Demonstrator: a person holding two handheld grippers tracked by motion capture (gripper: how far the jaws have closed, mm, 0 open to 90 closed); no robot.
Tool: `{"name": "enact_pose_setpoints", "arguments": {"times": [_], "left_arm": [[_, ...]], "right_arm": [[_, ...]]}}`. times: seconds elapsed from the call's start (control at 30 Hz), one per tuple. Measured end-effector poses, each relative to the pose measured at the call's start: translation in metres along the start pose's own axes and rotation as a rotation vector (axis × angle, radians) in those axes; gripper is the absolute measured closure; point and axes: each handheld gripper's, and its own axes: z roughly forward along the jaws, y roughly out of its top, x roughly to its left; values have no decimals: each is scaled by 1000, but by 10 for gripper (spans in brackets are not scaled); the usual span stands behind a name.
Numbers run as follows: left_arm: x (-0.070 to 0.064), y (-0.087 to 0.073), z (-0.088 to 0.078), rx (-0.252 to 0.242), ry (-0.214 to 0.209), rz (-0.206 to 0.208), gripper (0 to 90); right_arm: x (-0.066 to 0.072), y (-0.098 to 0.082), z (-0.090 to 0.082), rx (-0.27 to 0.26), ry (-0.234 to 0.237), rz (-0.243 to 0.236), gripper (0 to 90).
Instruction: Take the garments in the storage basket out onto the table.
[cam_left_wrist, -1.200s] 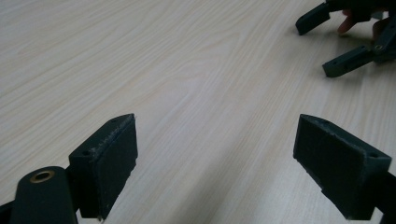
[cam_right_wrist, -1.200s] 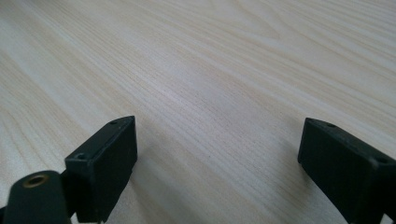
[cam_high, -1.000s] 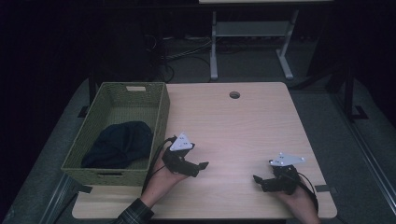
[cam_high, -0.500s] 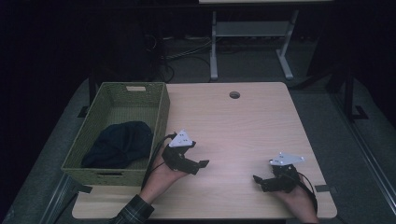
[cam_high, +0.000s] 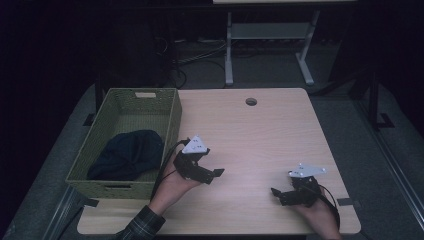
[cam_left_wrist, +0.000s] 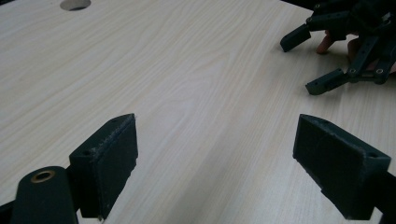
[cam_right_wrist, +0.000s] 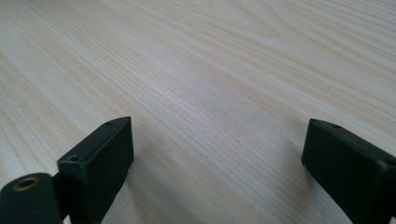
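My left gripper (cam_high: 212, 176) hovers just above the wooden table (cam_high: 250, 135), to the right of a woven basket (cam_high: 172, 120). In the left gripper view its jaws (cam_left_wrist: 215, 154) stand wide open over bare wood with nothing between them. My right gripper (cam_high: 278, 196) rests low near the table's front right, pointing left. Its jaws (cam_right_wrist: 215, 154) are also wide open and empty. The right gripper (cam_left_wrist: 327, 60) appears at the top right of the left gripper view, with fingers of the hand behind it.
The olive basket holds a dark bundled cloth (cam_high: 127, 155). A round cable hole (cam_high: 251, 101) sits near the table's far edge. Beyond the table stand a white frame (cam_high: 265, 35) and cables on a dark floor.
My left hand and gripper have shifted slightly left toward the basket, and more of the sleeve shows. The right gripper has barely moved. Both stay open.
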Motion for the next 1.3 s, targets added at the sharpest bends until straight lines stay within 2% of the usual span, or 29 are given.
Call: {"name": "enact_pose_setpoints", "arguments": {"times": [0.27,0.47,0.73,0.9,1.13,1.3], "left_arm": [[3,10,-5,4,-4,-3,135],[5,19,-10,11,-8,11,135],[9,25,-12,20,-47,12,136],[14,29,-17,29,-91,10,139],[22,31,-29,34,-91,26,139],[24,31,-35,30,-91,23,139]], "right_arm": [[0,0,0,0,0,2,89],[0,0,0,-1,-1,-1,89],[0,0,0,-1,-1,2,88],[-1,-1,-1,0,0,2,97],[-1,-1,-1,-3,-8,-2,98],[-1,-1,-1,-3,-10,-1,98]]}}
